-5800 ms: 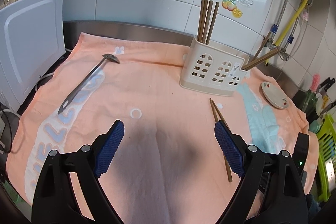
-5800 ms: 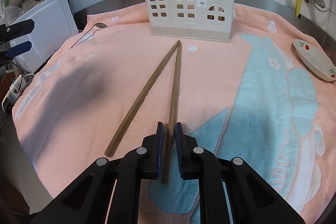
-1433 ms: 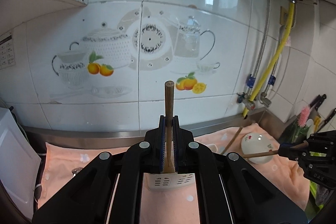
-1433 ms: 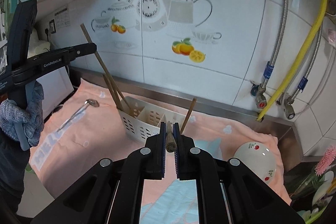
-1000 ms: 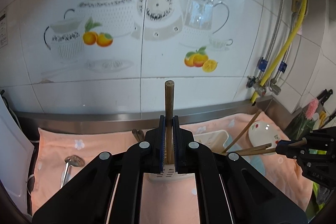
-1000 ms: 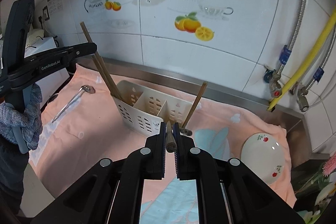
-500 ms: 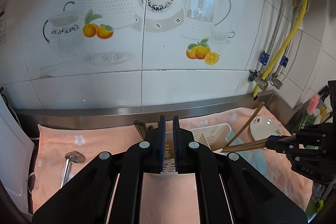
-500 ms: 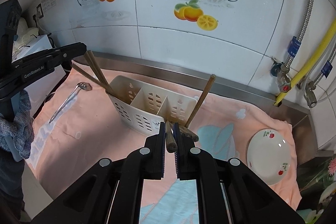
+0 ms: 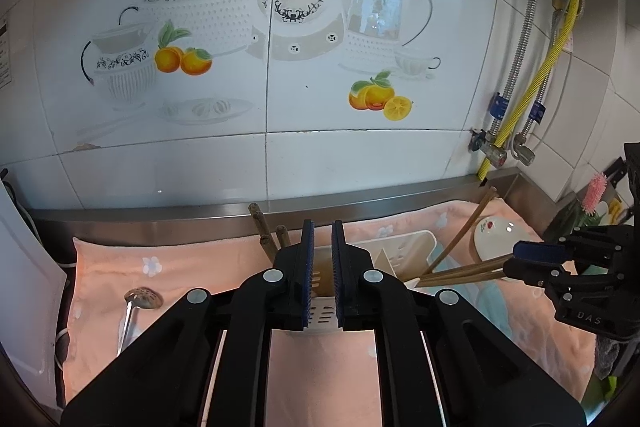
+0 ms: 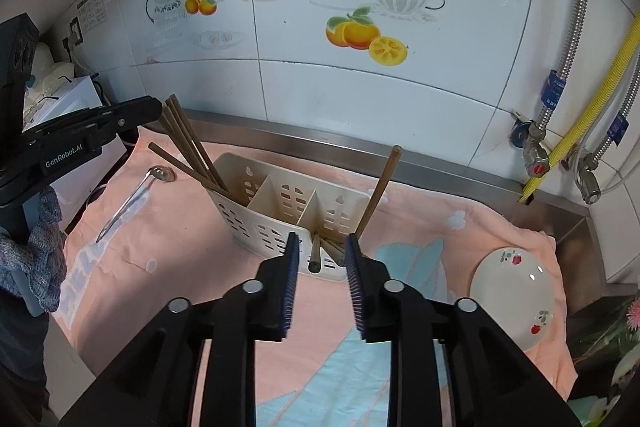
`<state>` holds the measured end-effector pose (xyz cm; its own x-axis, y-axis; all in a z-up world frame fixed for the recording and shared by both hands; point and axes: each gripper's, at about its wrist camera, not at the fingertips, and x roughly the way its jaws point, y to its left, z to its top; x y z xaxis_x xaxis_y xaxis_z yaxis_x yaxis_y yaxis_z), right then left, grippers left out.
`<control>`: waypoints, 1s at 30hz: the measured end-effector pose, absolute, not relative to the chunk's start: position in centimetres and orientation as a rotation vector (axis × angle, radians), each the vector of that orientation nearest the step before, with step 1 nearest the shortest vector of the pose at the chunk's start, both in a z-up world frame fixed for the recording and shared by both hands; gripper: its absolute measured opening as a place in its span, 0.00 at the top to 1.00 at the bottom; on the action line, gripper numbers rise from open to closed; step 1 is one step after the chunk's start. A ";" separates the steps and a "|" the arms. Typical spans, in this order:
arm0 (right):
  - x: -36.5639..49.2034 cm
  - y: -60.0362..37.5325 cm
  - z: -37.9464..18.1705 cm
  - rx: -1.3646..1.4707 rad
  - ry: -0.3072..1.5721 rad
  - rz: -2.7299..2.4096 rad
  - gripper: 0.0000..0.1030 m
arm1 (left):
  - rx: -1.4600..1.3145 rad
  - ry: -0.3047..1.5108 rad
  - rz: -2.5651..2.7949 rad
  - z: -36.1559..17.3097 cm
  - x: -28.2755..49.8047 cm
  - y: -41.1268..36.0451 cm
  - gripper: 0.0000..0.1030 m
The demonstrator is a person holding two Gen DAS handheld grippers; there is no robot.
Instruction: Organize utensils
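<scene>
Left tongs [image 9: 323, 275] held above cream plastic utensil caddy w/ cut-out slots [image 10: 280, 211], blue-padded fingers [image 9: 307, 267] a narrow gap apart, nothing gripped between. Right tongs [image 10: 321, 283] over caddy's near end, fingers wider apart, holding nothing. Brown wooden chopstick [image 10: 315, 254] standing loose in nearest compartment, just past right fingertips, beside a couple more stick ends. Another long brown chopstick [image 10: 380, 187] leaning out of same end, tilted toward wall. Bundle of brown chopsticks [image 10: 188, 151] in far-end compartment, fanned toward left tongs; middle compartment looks bare. Caddy on peach-and-blue printed towel [image 10: 168, 267] covering table. Metal slotted spoon [image 10: 132, 199] flat on towel, well apart from caddy, over large pale lettering, partly readable "ELL". White shallow dish w/ red flower print [image 10: 516, 303] on towel's other side. Left tool body [image 10: 68, 143] marked "GenRobot.AI"; right tool body [image 9: 588, 291] marked "DAS". Wall tiles w/ teapot and orange decals [image 9: 280, 39]. Yellow corrugated hose [image 10: 592, 99] at wall corner.
</scene>
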<state>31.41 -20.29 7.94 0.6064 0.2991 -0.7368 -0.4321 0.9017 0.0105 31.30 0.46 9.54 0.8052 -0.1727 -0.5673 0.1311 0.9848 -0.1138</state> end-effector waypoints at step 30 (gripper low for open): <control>26.1 -21.8 10.4 -0.161 0.726 0.390 0.23 | -0.030 0.546 -0.055 10.9 24.6 2.8 0.09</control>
